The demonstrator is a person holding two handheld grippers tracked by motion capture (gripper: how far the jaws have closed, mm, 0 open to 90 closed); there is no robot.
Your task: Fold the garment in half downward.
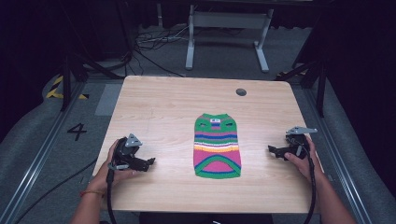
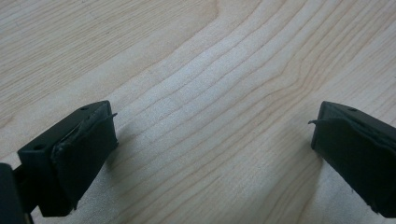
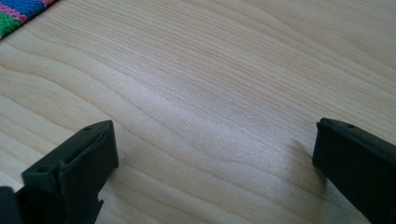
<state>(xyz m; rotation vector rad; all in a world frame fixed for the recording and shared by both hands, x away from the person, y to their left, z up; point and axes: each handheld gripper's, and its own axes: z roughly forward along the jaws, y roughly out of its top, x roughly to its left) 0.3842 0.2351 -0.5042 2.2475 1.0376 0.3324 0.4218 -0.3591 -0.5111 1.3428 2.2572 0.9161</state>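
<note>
A small striped knitted sweater (image 1: 217, 146) lies flat on the wooden counter (image 1: 159, 102), a little toward the person's side of the counter's middle, its green neck end pointing away from the person and its rounded hem toward them. It looks smooth and unfolded, with two small openings near the neck.

The left claw (image 1: 148, 163) rests low on the counter well to the left of the sweater, level with its hem. In the left gripper view its jaws stand wide apart over bare wood and hold nothing (image 2: 212, 135). The right claw (image 1: 272, 150) sits well to the right of the sweater, level with its lower half, pointing inward. Its own view shows the jaws equally wide apart and empty (image 3: 215, 149), with a corner of the striped knit (image 3: 18, 14) at the upper left edge.

The work in hand appears to be handling the sweater, most likely folding it, and nothing has been grasped yet. To do the first step well, each claw should come in toward the sweater from its own side, staying low so that the lower jaw can slide under the knit edge. Pinching both layers at matching points, such as the two hem corners, would keep the fold square. The knit is soft and stretchy, so a shallow bite may slip, and uneven pulling would skew the stripes. Lifting only slightly should keep the rest from dragging across the wood.
</note>
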